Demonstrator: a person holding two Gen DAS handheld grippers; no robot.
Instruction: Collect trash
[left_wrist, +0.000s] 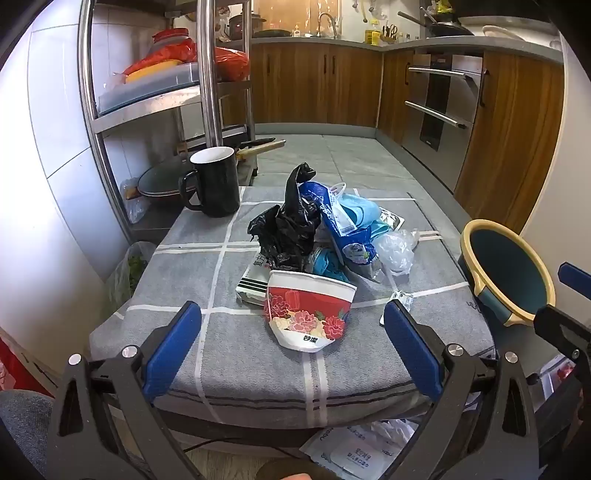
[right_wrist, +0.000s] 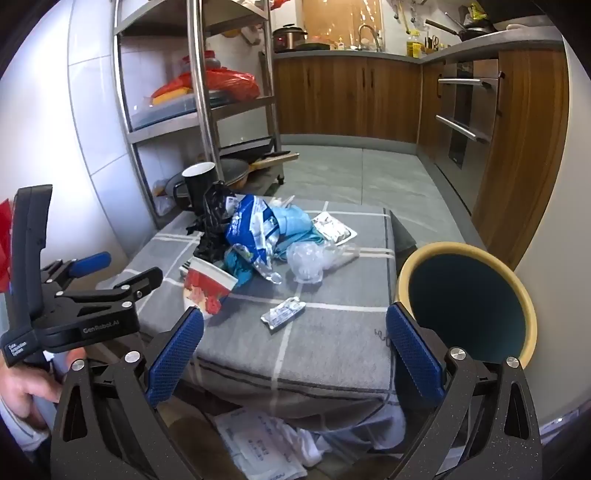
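While both tongs hang above the near edge of the desk (left_wrist: 207, 369), which is covered by a grey checked cloth, nothing is between their blue pads. At the far left corner stands a black mug (left_wrist: 216, 181), upright, its handle to the left. Just right of it begins the trash pile: a crumpled black bag (left_wrist: 288, 229) rises at the left of the heap, and a blue wrapper (left_wrist: 343, 225) leans against it on the right, with light blue material behind. Nearest in the pile, a red flowered paper cup (left_wrist: 308, 314) lies tipped on its side, its mouth toward the heap, resting against a striped box (left_wrist: 251, 286). The left tongs (left_wrist: 291, 350) are spread to their full width with the cup just beyond their tips, apart from both pads. Right of the wrapper lies a clear plastic wad (left_wrist: 395, 249), and a foil packet (right_wrist: 334, 227) sits at the far right of the pile. A small silver sachet (right_wrist: 282, 314) lies alone on the cloth, nearer than the heap. The right tongs (right_wrist: 295, 354) are likewise fully spread and empty, the sachet just beyond them. Off the desk's right edge stands a bin (right_wrist: 402, 280) with a yellow rim and dark inside, its mouth tilted toward the cameras.
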